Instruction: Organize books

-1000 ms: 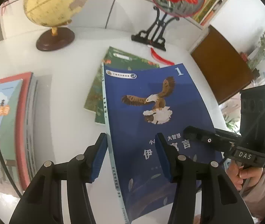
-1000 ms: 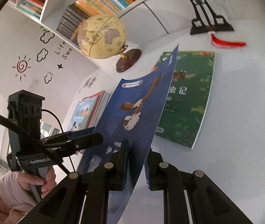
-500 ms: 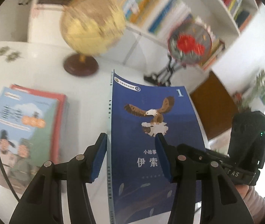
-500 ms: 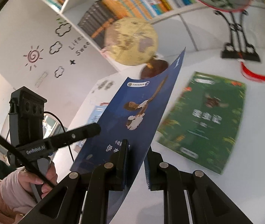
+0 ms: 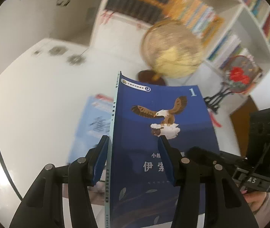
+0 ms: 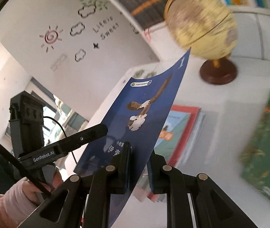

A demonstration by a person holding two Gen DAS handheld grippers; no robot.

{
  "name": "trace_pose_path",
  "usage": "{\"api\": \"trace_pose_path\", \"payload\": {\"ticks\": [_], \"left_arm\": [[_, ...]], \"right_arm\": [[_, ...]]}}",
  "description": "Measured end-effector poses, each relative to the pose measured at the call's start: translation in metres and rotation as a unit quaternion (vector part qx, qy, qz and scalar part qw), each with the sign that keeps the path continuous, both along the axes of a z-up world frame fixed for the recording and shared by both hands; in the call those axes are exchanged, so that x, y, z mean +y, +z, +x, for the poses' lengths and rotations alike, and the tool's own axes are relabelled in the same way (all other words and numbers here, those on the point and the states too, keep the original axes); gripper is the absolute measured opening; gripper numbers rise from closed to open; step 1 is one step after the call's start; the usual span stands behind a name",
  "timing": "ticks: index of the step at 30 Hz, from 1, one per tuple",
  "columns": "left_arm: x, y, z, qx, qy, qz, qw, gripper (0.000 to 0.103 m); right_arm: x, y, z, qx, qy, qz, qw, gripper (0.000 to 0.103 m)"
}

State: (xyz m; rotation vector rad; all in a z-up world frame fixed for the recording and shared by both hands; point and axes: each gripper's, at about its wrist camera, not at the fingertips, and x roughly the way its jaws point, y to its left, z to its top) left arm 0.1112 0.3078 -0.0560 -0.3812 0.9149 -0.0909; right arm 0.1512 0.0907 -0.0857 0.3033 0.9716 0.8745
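White table [image 6: 220,98] below; right tool [image 6: 138,168] angled down, clamping blue book [image 6: 144,114]; left tool [image 5: 133,155] half-open astride spine.

I hold two hand-held grippers, my left one [image 5: 133,157] and my right one [image 6: 138,167]. One blue book [image 5: 163,133] stands lifted between them. One green book [image 6: 266,157] lies alone on the one counter [image 5: 30,104]. One stack of books [image 6: 180,131] lies there too; how many it holds I cannot tell. There is one globe [image 6: 201,20] and one fan on a stand [image 5: 239,76]. The shelf books [image 5: 192,13] are too blurred to count.
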Motion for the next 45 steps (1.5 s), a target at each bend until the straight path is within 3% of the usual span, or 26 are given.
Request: {"api": "trace_pose_path", "payload": {"ticks": [4,10,15,19,22,31,39,43,45], "left_arm": [[0.024,-0.029,0.014,0.041,0.006,0.0,0.9991,0.048],[0.038,-0.053,0.033,0.101,0.014,0.051,0.9935,0.052],[0.042,-0.049,0.034,0.1,0.021,0.063,0.9928,0.064],[0.041,-0.043,0.038,0.101,0.028,0.059,0.9928,0.064],[0.03,-0.033,0.043,0.094,0.03,0.06,0.9933,0.064],[-0.066,-0.002,0.074,0.073,-0.044,0.09,0.9923,0.064],[-0.181,-0.017,0.092,0.09,-0.12,0.096,0.984,0.064],[-0.238,-0.036,0.103,0.095,-0.163,0.078,0.979,0.065],[-0.264,-0.055,0.112,0.109,-0.178,0.055,0.9764,0.07]], "right_arm": [[0.034,-0.026,0.01,0.027,-0.012,-0.02,0.999,0.016],[0.055,-0.054,0.02,0.067,-0.049,-0.064,0.995,0.02],[0.044,-0.073,0.029,0.129,-0.068,-0.084,0.986,0.023],[0.025,-0.068,0.026,0.117,-0.092,-0.085,0.985,0.05],[0.005,-0.06,0.024,0.103,-0.111,-0.081,0.985,0.054],[-0.071,-0.05,0.02,0.105,-0.155,-0.069,0.98,0.054],[-0.179,-0.048,0.007,0.075,-0.234,-0.087,0.965,0.054],[-0.243,-0.061,0.009,0.094,-0.29,-0.079,0.949,0.055],[-0.265,-0.065,0.012,0.102,-0.305,-0.07,0.944,0.055]]}}
